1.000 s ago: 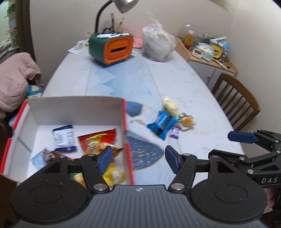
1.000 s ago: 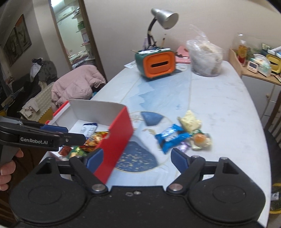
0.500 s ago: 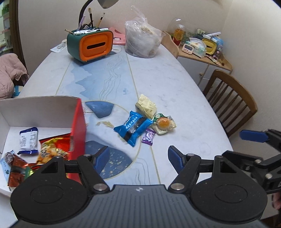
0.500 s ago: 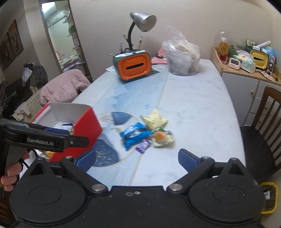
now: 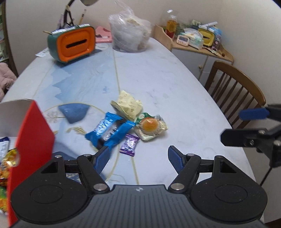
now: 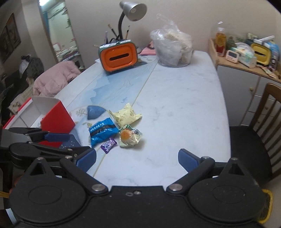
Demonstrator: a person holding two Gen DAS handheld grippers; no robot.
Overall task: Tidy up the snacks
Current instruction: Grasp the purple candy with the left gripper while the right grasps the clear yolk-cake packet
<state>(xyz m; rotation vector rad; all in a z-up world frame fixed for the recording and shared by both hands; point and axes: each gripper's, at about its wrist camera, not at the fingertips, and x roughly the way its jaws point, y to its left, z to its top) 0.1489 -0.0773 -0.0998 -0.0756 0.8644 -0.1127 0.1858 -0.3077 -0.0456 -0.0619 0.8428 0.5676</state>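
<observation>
Snacks lie in a small cluster on the pale blue table [image 6: 175,98]: a blue packet [image 5: 109,130], a pale yellow packet [image 5: 127,105] touching its far end, a clear wrapper with an orange centre [image 5: 151,126] just beside it on the right, and a small purple candy [image 5: 129,144] nearest the cameras. A second ago the left wrist view looked down into the red-and-white box [image 5: 33,126], with several packets in it; now only its red side wall and a sliver of the inside show at the left edge, and the cluster sits in the middle of the view, larger and closer. The right wrist view has swung the same way, so the box [image 6: 56,119] now lies well left of the cluster instead of straight ahead.

The left gripper [image 5: 138,157] hovers above the table with its jaws apart and nothing between them; its left pad [image 5: 102,157] overlaps the near end of the blue packet in the picture, but whether it touches cannot be told. Its jaws opened a little further within the last second. The right gripper [image 6: 137,159] is spread very wide, clearly wider than a second ago, and empty, over bare table in front of the cluster. An orange-fronted tissue box [image 6: 118,57], a desk lamp [image 6: 133,10] and a clear plastic bag [image 6: 172,47] stand at the far end as before
</observation>
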